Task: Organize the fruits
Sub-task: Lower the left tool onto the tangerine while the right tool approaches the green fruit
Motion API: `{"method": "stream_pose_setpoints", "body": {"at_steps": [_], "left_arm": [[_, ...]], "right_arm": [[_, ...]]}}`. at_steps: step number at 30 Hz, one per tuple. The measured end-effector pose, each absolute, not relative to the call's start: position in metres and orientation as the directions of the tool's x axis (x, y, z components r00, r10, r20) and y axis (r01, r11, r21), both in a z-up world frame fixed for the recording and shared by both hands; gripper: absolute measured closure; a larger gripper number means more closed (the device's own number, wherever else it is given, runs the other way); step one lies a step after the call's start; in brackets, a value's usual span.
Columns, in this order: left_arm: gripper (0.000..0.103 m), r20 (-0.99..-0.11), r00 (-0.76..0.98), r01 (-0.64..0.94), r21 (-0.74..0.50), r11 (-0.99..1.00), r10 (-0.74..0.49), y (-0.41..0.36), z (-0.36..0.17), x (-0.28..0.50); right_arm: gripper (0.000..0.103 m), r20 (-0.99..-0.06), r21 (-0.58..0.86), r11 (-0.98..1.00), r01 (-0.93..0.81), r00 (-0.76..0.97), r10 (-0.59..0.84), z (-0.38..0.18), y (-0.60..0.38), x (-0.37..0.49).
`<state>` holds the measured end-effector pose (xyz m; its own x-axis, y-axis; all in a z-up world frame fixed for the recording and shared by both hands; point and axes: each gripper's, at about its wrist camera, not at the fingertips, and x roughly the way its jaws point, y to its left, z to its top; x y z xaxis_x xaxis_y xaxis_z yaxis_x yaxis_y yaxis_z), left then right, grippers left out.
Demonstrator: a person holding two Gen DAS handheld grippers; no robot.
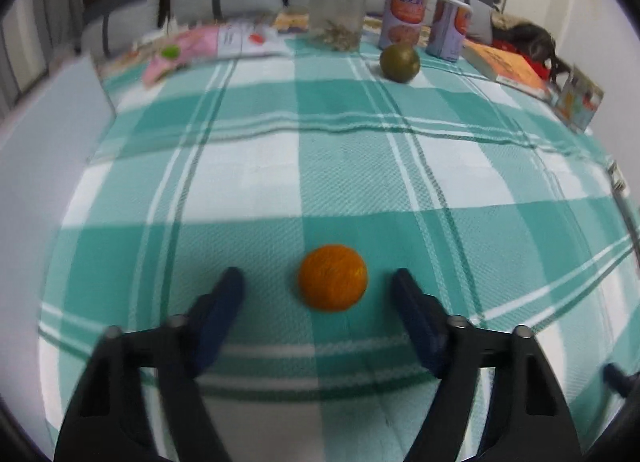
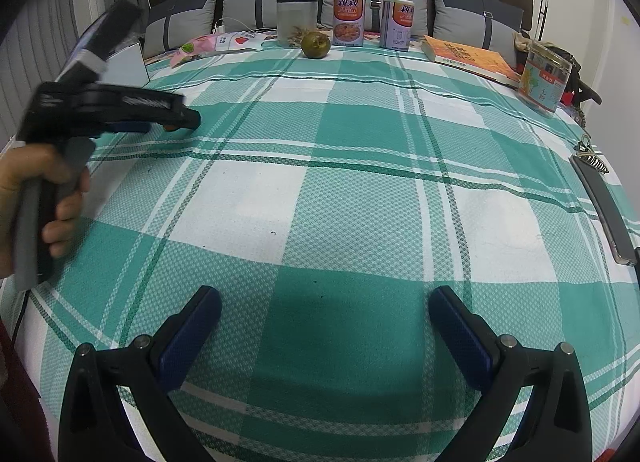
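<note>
One orange (image 1: 333, 277) lies on the green-and-white checked cloth (image 1: 360, 166), between the blue pads of the left gripper (image 1: 318, 282). A gap shows on either side of it, so the pads are not touching it — the jaws stand apart around the fruit. One green fruit (image 1: 399, 63) sits well apart at about 1 o'clock from the orange, near the far edge of the cloth.

Behind the green fruit stand two printed cans (image 1: 403, 17), side by side. At 11 o'clock from it stands one clear jar with a dark lid (image 1: 338, 10); something pale and dry lies at its bottom. One orange-covered book (image 1: 505, 64) lies at 3 o'clock from the green fruit, and beyond the book stands one clear labelled tub (image 2: 545, 76) — its contents cannot be made out.

The right gripper (image 2: 325, 302) hangs open over bare cloth, holding nothing. In its view, a hand (image 2: 44, 198) at 9 o'clock grasps the left gripper's handle.
</note>
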<state>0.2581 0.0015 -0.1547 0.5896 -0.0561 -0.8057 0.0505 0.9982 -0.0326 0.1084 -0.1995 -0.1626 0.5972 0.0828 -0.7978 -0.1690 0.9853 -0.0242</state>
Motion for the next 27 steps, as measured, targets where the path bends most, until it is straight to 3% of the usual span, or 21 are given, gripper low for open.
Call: {"method": "stream_pose_setpoints", "body": {"at_steps": [1, 3, 10, 14, 16, 17, 18, 19, 27], "left_arm": [[0.055, -0.797, 0.601, 0.053, -0.035, 0.998, -0.06, 0.001, -0.154, 0.257], [0.073, -0.788, 0.612, 0.051, -0.045, 0.998, -0.067, 0.003, -0.152, 0.254], [0.074, -0.785, 0.604, 0.092, -0.101, 0.991, -0.136, 0.03, -0.142, 0.218], [0.073, -0.792, 0.6, 0.108, -0.059, 0.992, -0.112, 0.044, -0.145, 0.19], [0.064, -0.794, 0.6, 0.095, -0.058, 0.994, -0.104, 0.05, -0.152, 0.184], [0.051, -0.785, 0.612, 0.087, -0.054, 0.995, -0.096, 0.051, -0.152, 0.181], [0.021, -0.789, 0.61, 0.067, -0.033, 0.997, -0.067, 0.051, -0.154, 0.18], [0.012, -0.793, 0.608, 0.046, -0.018, 0.999, -0.042, 0.051, -0.156, 0.179], [0.01, -0.803, 0.595, 0.025, -0.013, 1.0, -0.025, 0.052, -0.161, 0.181]], "right_arm": [[0.0, -0.798, -0.024, 0.985, -0.169, 0.597, 0.083, -0.163, -0.199, 0.108], [0.0, -0.798, -0.025, 0.985, -0.169, 0.597, 0.082, -0.163, -0.199, 0.108], [0.0, -0.798, -0.025, 0.985, -0.169, 0.598, 0.082, -0.163, -0.199, 0.109], [0.0, -0.798, -0.025, 0.985, -0.17, 0.597, 0.083, -0.163, -0.2, 0.109], [0.0, -0.798, -0.025, 0.985, -0.169, 0.597, 0.083, -0.163, -0.2, 0.109], [0.0, -0.798, -0.023, 0.985, -0.17, 0.597, 0.084, -0.163, -0.2, 0.109], [0.0, -0.799, -0.022, 0.985, -0.171, 0.596, 0.086, -0.163, -0.2, 0.109], [0.0, -0.8, -0.02, 0.985, -0.172, 0.594, 0.088, -0.163, -0.2, 0.109], [0.0, -0.826, -0.004, 0.958, -0.287, 0.542, 0.159, -0.133, -0.19, 0.195]]}}
